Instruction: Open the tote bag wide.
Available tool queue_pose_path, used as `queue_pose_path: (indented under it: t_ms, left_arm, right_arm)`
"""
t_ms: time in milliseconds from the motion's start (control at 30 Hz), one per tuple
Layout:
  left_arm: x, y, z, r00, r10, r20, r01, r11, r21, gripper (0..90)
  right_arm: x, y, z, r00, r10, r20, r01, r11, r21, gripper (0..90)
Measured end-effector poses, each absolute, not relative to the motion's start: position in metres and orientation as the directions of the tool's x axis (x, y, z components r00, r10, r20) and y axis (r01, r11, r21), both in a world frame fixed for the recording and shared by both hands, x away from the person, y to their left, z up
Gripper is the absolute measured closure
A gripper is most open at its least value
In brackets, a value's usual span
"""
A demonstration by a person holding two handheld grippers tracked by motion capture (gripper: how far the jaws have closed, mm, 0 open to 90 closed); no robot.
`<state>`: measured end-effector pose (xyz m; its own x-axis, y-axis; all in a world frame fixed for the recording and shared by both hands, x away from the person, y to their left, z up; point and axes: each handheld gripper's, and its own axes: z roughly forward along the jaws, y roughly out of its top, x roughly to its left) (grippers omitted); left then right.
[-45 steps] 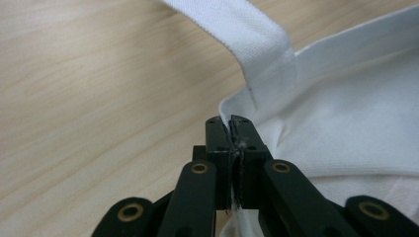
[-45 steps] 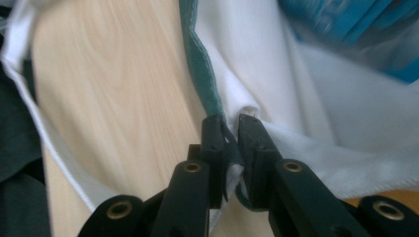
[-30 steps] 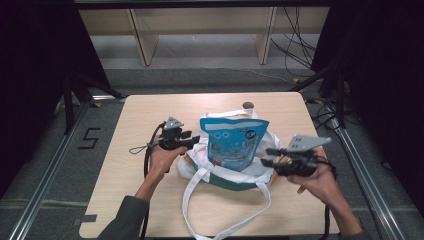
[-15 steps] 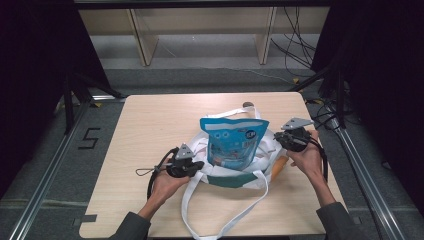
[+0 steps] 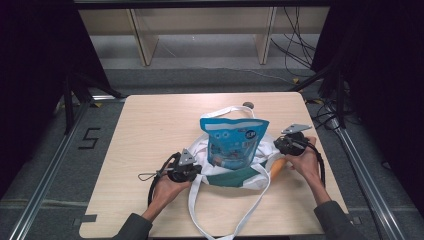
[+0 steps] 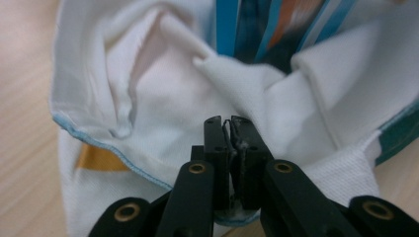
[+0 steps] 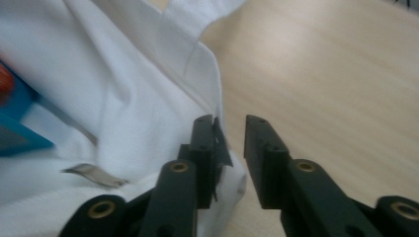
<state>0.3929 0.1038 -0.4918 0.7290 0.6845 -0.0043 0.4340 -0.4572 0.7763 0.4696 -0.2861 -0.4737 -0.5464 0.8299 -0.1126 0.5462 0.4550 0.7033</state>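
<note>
Two-handed handling of a white cloth tote bag [image 5: 227, 172] lying on the counter [image 5: 150, 130], with a blue snack pouch [image 5: 233, 142] standing upright in its mouth. The left hand-held gripper [image 5: 199, 171] sits at the bag's near-left edge; in the left gripper view its jaws stand drawn together with almost no gap, and white fabric bunches around and just ahead of their tips, which reads as a pinch on a fold of the bag's rim [image 6: 232, 94], though the cloth actually between the pads is hard to make out. The right hand-held gripper [image 5: 276, 145] rests at the opposite edge of the bag; its jaws have just been opening again and now stand a narrow way apart, with the hem of the bag [image 7: 210, 74] lying against the outer side of one jaw and bare counter [image 7: 321, 74] showing through the gap, so nothing is clamped there. Placing one tool on each side of the opening appears meant to spread and steady the mouth so that the pouch can settle inside; the right side probably needs a fresh bite on the hem first. The pouch lies directly ahead of the left jaws and to the inner side of the right ones, partly sunk in the bag. An orange item [image 5: 276, 167] shows just beside the right hand [image 5: 305, 162], partly under the cloth. The bag's long handles [image 5: 200, 212] trail toward the person, slack on the counter.
</note>
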Motion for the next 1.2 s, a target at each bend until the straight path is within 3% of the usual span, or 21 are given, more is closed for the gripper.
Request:
queue_pose_path:
  t_ms: [133, 333, 433, 567, 767, 1000, 1200]
  left_arm:
    - [0.388, 0.106, -0.474, 0.731, 0.681, -0.046, 0.420, -0.395, 0.817, 81.4]
    - [0.373, 0.103, -0.452, 0.747, 0.662, -0.053, 0.374, -0.353, 0.857, 83.9]
    - [0.370, 0.107, -0.451, 0.768, 0.640, -0.021, 0.350, -0.393, 0.850, 83.8]
    - [0.363, 0.118, -0.454, 0.747, 0.663, -0.058, 0.379, -0.353, 0.855, 80.6]
    - [0.349, 0.142, -0.459, 0.707, 0.699, -0.108, 0.423, -0.296, 0.857, 66.8]
    - [0.350, 0.159, -0.488, 0.688, 0.716, -0.121, 0.496, -0.341, 0.799, 67.8]
    - [0.370, 0.145, -0.507, 0.707, 0.702, -0.081, 0.518, -0.437, 0.736, 72.8]
  right_arm:
    - [0.449, -0.291, -0.433, -0.588, 0.804, -0.088, 0.458, 0.420, 0.783, 64.5]
    - [0.403, -0.306, -0.408, -0.665, 0.746, -0.016, 0.446, 0.415, 0.793, 67.5]
    - [0.393, -0.309, -0.411, -0.681, 0.732, -0.015, 0.451, 0.435, 0.780, 67.8]
    - [0.377, -0.307, -0.424, -0.710, 0.704, 0.006, 0.472, 0.470, 0.746, 67.5]
    - [0.364, -0.290, -0.444, -0.762, 0.647, 0.014, 0.465, 0.533, 0.707, 66.7]
    - [0.356, -0.271, -0.470, -0.776, 0.630, 0.029, 0.515, 0.606, 0.606, 77.5]
    - [0.370, -0.268, -0.489, -0.741, 0.672, -0.016, 0.520, 0.588, 0.620, 84.0]
